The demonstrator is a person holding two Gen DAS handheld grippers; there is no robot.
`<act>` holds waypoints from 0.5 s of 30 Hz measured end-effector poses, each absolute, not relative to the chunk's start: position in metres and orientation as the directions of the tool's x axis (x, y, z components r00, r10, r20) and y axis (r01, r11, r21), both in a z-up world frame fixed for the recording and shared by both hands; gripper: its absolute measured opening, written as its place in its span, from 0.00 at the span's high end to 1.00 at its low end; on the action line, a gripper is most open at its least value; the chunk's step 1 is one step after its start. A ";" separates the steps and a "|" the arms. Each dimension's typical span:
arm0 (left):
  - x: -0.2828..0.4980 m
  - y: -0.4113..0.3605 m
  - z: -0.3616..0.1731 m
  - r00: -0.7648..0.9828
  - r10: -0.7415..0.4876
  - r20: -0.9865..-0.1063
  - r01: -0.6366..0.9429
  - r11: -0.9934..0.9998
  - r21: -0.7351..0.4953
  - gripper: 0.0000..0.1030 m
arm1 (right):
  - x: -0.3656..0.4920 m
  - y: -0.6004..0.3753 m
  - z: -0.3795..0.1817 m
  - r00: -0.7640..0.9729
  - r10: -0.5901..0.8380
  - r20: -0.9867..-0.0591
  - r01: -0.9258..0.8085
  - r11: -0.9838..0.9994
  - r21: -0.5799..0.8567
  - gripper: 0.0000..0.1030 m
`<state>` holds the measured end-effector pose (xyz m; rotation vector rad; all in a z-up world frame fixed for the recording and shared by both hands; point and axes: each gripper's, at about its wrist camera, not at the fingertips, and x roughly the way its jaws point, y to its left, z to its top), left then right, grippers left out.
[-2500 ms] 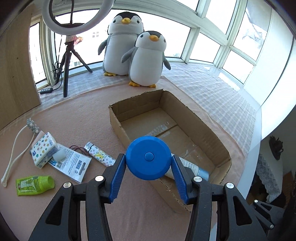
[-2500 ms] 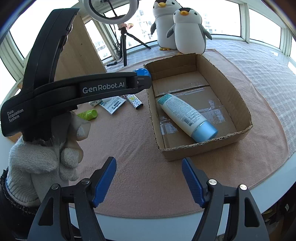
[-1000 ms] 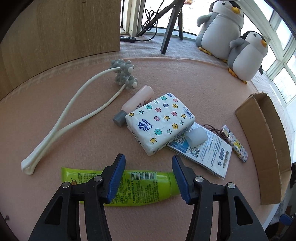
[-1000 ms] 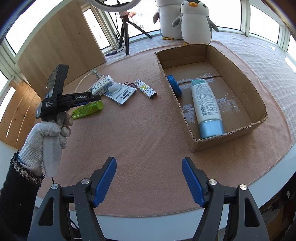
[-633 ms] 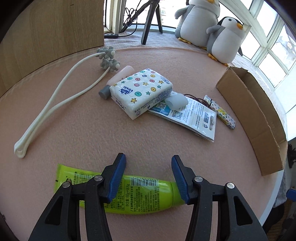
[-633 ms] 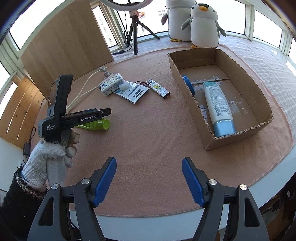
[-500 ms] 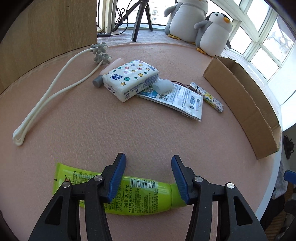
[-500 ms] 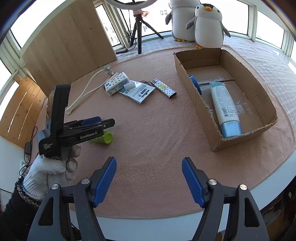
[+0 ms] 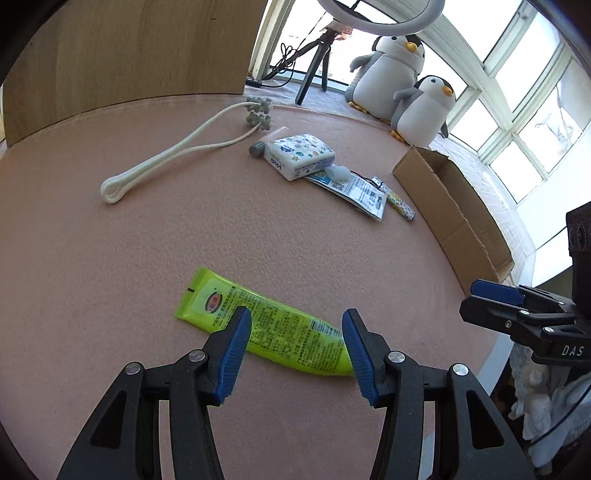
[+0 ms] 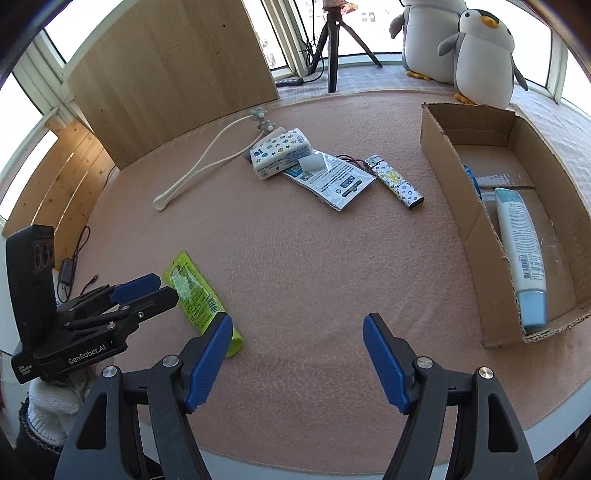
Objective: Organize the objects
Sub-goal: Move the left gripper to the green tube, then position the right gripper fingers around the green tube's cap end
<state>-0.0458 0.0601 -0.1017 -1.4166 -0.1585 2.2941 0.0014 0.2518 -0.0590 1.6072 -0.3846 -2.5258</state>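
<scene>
I see a bright room with windows on several sides and a pale wooden panel (image 10: 170, 77) standing behind the tabletop (image 10: 295, 258), which is covered edge to edge in a pinkish felt-like cloth. A checked cloth runs along the window side, where two plush penguins (image 10: 480, 51) sit beside a black tripod (image 10: 332, 48) carrying a ring light (image 9: 380, 14).

On my right, an open cardboard box (image 10: 458, 199) rests on the cloth; inside it lies a white tube with a light-blue cap (image 10: 522, 254), and a blue round item (image 10: 472, 181) stands on edge against the near wall.

Mid-table there is a loose cluster: a long cream-coloured massager (image 9: 177, 155) with a knobbly grey head, a star-printed tissue pack (image 10: 282, 153), a printed sachet (image 10: 332, 181) partly under it, and a small patterned stick (image 10: 397, 186) just beside the sachet.

The green tube (image 9: 266, 328) lies flat on the cloth near the front-left edge, well apart from the box. My left hand-held gripper (image 9: 295, 343) is over it with both blue fingers spread wide on either side of the tube, gripping nothing. My right hand-held gripper (image 10: 297, 354) is also wide open and empty above bare cloth. A white knitted glove (image 10: 48, 402) shows under the left tool.
</scene>
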 end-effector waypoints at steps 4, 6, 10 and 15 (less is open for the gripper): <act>-0.030 0.037 -0.112 -0.356 0.427 -0.831 -0.254 -0.900 -0.353 0.46 | -0.018 0.229 -0.069 -0.404 -0.315 -0.859 0.079 -0.947 0.310 0.32; -0.028 0.027 -0.119 -0.350 0.431 -0.832 -0.213 -0.901 -0.377 0.46 | -0.027 0.217 -0.077 -0.370 -0.356 -0.858 0.117 -0.934 0.337 0.32; -0.035 0.008 -0.131 -0.336 0.462 -0.821 -0.127 -0.886 -0.446 0.46 | -0.040 0.191 -0.095 -0.272 -0.397 -0.877 0.190 -0.915 0.356 0.32; -0.053 -0.004 -0.136 -0.335 0.456 -0.825 -0.081 -0.886 -0.457 0.55 | -0.043 0.181 -0.107 -0.206 -0.408 -0.889 0.203 -0.907 0.370 0.32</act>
